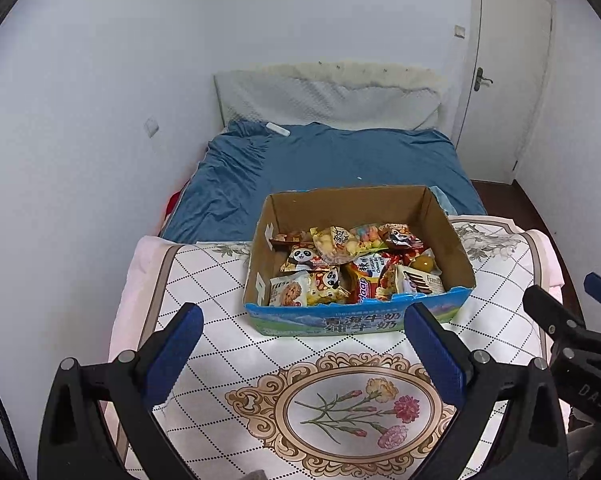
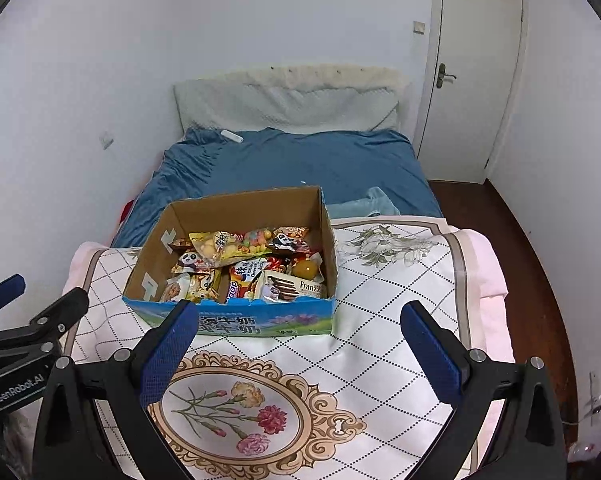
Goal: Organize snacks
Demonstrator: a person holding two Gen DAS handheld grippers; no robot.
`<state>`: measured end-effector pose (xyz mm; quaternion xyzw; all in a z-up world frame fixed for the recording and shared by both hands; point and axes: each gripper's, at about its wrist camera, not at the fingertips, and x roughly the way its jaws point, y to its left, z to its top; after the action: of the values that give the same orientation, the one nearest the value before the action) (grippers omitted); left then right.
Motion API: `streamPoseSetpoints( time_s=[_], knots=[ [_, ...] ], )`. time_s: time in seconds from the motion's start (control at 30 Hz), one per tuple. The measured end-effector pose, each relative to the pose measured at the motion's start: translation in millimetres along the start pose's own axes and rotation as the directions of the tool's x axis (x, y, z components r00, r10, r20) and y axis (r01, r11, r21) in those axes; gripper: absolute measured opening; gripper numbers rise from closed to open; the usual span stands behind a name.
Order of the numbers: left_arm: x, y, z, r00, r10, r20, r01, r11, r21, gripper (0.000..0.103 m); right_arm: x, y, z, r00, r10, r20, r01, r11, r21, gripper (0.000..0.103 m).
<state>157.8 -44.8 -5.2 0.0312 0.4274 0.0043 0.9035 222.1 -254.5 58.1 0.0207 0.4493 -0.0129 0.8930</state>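
- The left gripper [image 1: 302, 350] is spread wide and holds nothing; the right gripper [image 2: 298, 344] is likewise spread and bare. Both hover over the quilt [image 1: 228, 344], short of the box.
- The cardboard box [image 1: 448, 236] of snacks [image 1: 340, 268] sits at 12 o'clock from the left gripper and at about 11 o'clock from the right, resting on the quilt at the foot of the bed [image 1: 320, 160].
- Risk, as I judge it: the packets lie heaped and overlapping, so a pinch may catch two at once or slip off glossy film.
- Risk: the bedding is soft, so pressing down could tilt the box or sink it.
- Risk: the two grippers are close side by side and could knock together when reaching in.
- Readable writing: "Franzzi" on the biscuit pack [image 2: 290, 288]; large Chinese characters including "牛奶" on the box front; "GenRobot.AI" on the left gripper's body in the right wrist view.
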Motion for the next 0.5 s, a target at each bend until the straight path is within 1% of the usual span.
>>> streamPoseSetpoints(
  time_s=[0.23, 0.33, 0.5],
  knots=[
    [5.2, 0.6, 1.5, 1.0, -0.008, -0.011, 0.008, 1.0, -0.003, 0.103, 9.8, -5.7, -1.8, 1.0, 0.004, -0.021, -0.004, 1.0, 0.019, 0.103],
    [8.8, 2.6, 1.0, 0.999, -0.016, -0.029, 0.015, 1.0, -0.015, 0.103, 9.2, -8.2, -1.7, 1.0, 0.005, -0.019, -0.004, 1.0, 0.026, 0.103],
    [11.4, 2.1, 0.3, 0.999, -0.016, -0.032, 0.016, 1.0, -0.018, 0.103, 5.1, -10.1, 0.4, 1.0, 0.001, -0.008, -0.001, 1.0, 0.025, 0.103]
  ],
)
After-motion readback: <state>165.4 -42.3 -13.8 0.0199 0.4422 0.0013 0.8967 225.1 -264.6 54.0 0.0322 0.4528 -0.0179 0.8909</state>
